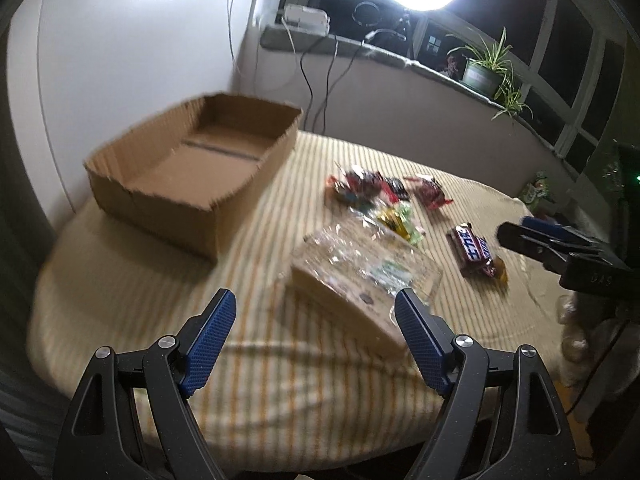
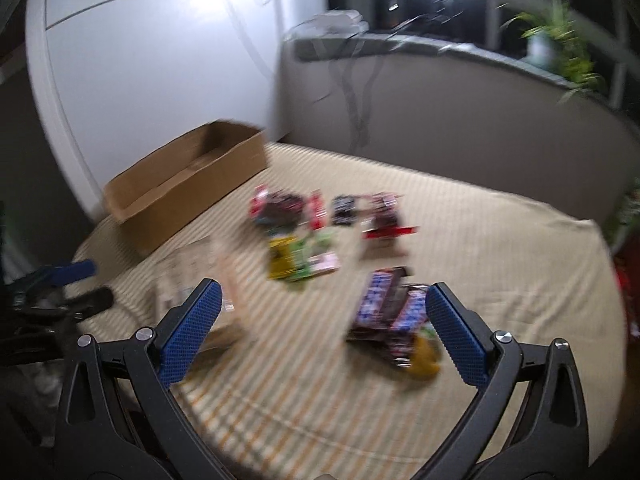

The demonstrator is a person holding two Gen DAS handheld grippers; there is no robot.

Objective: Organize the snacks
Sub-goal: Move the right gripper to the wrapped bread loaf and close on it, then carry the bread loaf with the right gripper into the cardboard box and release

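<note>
Both grippers hover spread wide, holding nothing: the left gripper (image 1: 316,312) near the clear-wrapped biscuit pack (image 1: 360,280), right of the empty cardboard box (image 1: 192,168). I'd straddle the pack's narrow width, then squeeze gently; the right gripper (image 2: 320,308) faces the Snickers bars (image 2: 390,312).

Box (image 1: 192,168) left of snacks (image 1: 380,200), both on cloth (image 1: 280,380).

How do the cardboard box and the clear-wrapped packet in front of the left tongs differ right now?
The cardboard box is an open, plain brown tray with torn rims and nothing visible inside; the clear-wrapped packet is sealed in shiny crinkled film. The box is the larger and sits farther back on the left, while the packet lies just ahead of the open left tongs. Both rest on the striped cloth.
</note>
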